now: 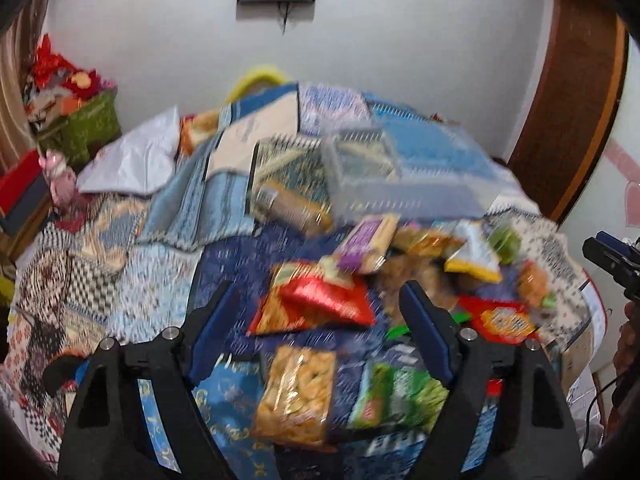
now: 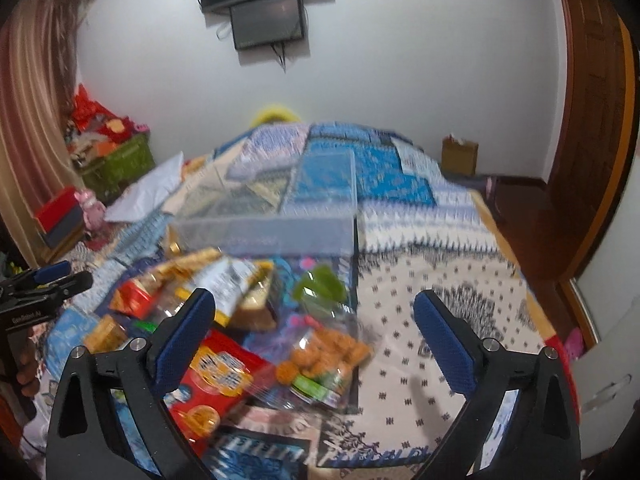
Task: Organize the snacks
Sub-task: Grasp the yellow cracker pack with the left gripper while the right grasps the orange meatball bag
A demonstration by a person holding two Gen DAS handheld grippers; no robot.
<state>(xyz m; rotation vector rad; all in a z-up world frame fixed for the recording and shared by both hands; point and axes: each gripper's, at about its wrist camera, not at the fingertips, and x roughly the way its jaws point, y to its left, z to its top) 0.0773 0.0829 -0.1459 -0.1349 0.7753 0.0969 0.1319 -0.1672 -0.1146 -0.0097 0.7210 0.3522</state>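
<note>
Hovering over the bed, left gripper (image 1: 316, 312) & right gripper (image 2: 314, 338) both spread wide, nothing held. Snack packets (image 1: 320, 300) lie heaped on the blanket, near side of the clear bin (image 2: 272, 216), which looks empty. Sorting barely begun, all pkts left.

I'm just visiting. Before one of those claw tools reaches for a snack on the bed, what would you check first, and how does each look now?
1. Left gripper open, nothing held: ok.
2. Right gripper open, nothing held: ok.
3. Clear bin behind the pile, nothing seen in it: ok.
4. Red packet lies between the left fingers: ok.
5. Sharp picture: not ok, both views blurred.
6. Packets overlapping in the pile: cannot tell which are free.
</note>
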